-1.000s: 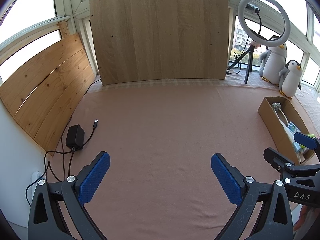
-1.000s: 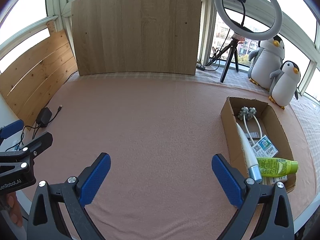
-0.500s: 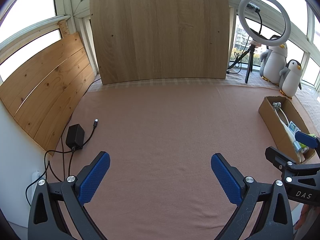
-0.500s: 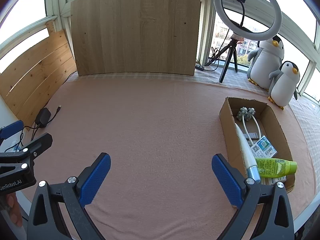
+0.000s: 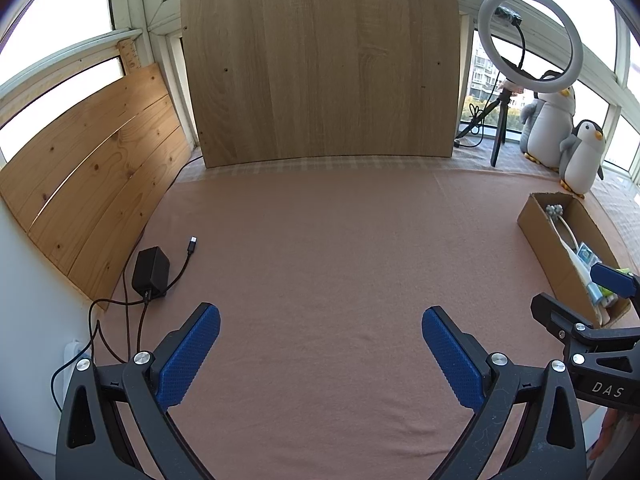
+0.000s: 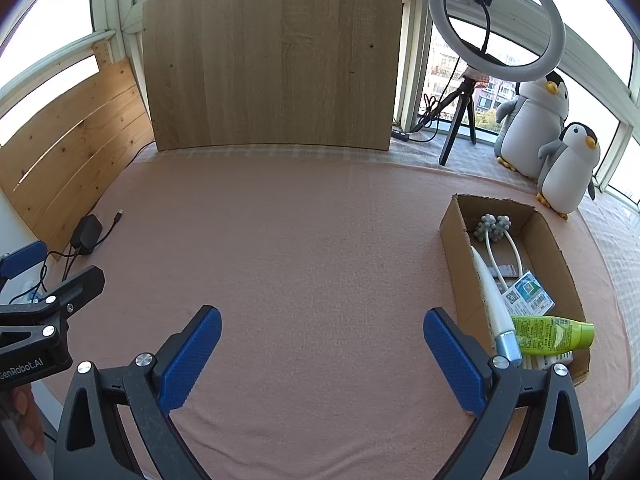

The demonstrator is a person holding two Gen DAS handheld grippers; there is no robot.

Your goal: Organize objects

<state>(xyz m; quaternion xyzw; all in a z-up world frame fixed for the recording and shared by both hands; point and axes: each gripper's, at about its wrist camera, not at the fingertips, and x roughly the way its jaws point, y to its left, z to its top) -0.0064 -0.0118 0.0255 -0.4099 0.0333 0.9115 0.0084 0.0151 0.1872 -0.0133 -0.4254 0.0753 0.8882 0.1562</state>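
cardboard box [image 6: 454, 240] sits on the right side of the bench [image 6: 312, 248], long and open-topped, on the pink cloth. inside it lie a green tube [image 6: 548, 334] at the near end, a white pen-shaped device with a silver-blue tip [image 6: 490, 300] along the left wall, a small printed packet [image 6: 528, 294] in the middle, and a white looped massager with grey knobbly balls [image 6: 493, 228] at the far end. the green tube rests across the near end, its cap over the right wall.

right gripper [image 6: 322, 354] hovers over the bare cloth with its blue pads wide apart and nothing between them; the box is just beside its right finger. left gripper [image 5: 320, 356] is likewise spread wide and empty, further left over the cloth.

a black power adapter [image 5: 150, 272] with its cable lies near the left edge. a ring light [image 6: 496, 28] on a tripod and two plush penguins [image 6: 552, 140] stand behind the box.
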